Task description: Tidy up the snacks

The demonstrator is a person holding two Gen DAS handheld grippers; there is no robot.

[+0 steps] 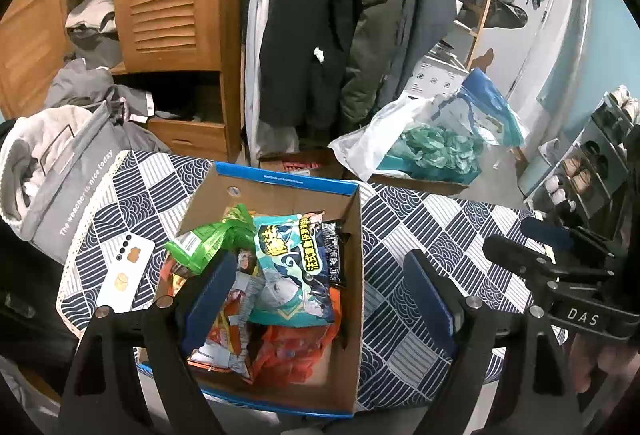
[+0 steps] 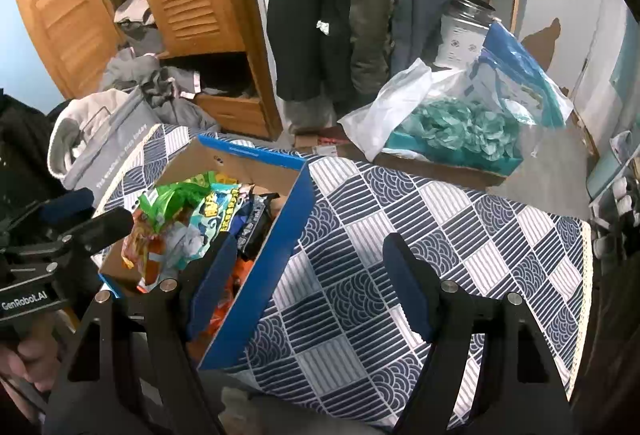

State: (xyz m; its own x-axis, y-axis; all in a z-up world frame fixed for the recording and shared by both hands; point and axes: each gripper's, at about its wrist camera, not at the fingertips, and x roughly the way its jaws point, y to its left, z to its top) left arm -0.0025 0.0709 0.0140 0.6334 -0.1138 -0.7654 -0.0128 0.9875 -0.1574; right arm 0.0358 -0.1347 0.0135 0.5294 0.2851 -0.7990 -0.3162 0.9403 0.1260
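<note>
In the left wrist view, the left gripper [image 1: 320, 299] is seen with its jaws spread wide and nothing clamped. A blue-rimmed cardboard box [image 1: 280, 183] is set on the counter [image 1: 424, 231], and the snack packets [image 1: 288, 267] are heaped inside it, lying between the jaws and toward 12 o'clock; the left finger overlaps the heap, while the right finger stands outside the box wall at 3 o'clock. A white phone [image 1: 125, 277] lies at 9 o'clock of the box.

In the right wrist view, the right gripper [image 2: 308, 283] is likewise held open and empty. The box [image 2: 294, 207] and its packets [image 2: 192, 219] are found at 10 o'clock, with only checked cloth between the jaws
</note>
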